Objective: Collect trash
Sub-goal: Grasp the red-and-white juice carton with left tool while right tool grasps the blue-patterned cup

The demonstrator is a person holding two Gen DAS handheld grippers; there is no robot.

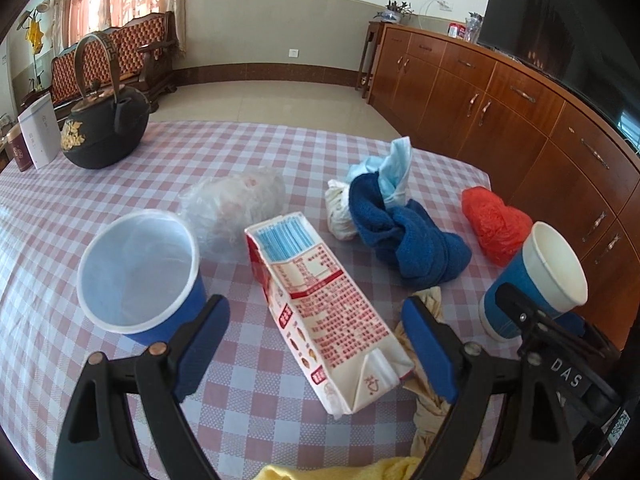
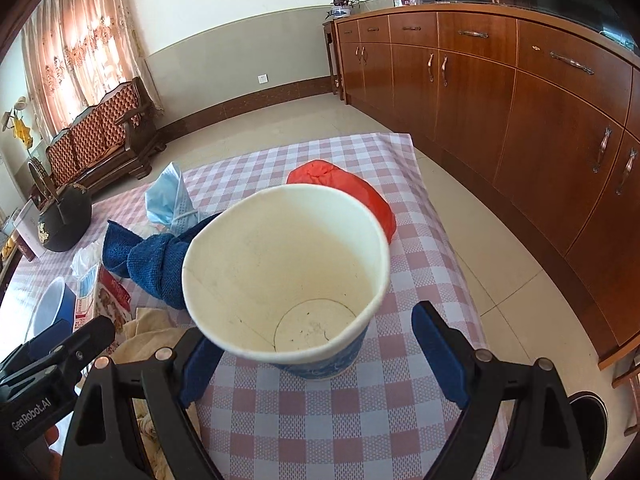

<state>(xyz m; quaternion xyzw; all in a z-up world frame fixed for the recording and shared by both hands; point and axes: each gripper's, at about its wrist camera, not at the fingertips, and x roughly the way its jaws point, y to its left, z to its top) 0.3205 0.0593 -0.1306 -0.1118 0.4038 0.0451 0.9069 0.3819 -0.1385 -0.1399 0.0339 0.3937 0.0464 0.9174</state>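
A red and white carton (image 1: 320,312) lies on its side on the checked tablecloth (image 1: 240,152), between the open jaws of my left gripper (image 1: 316,336), untouched. A blue paper cup (image 1: 140,272) stands just left of it. My right gripper (image 2: 320,348) is open around a second blue paper cup (image 2: 288,276), which stands upright and empty; it also shows in the left wrist view (image 1: 536,280). A red plastic bag (image 2: 344,192), a crumpled clear bag (image 1: 236,208), a blue face mask (image 2: 170,200) and white tissue (image 1: 340,208) lie around.
A blue towel (image 1: 412,236) lies mid-table, a tan cloth (image 1: 428,400) and a yellow cloth (image 1: 340,472) near me. A black teapot (image 1: 104,128) and boxes (image 1: 38,136) stand far left. A wooden cabinet (image 2: 520,100) runs along the right. A dark bin (image 2: 592,432) sits on the floor.
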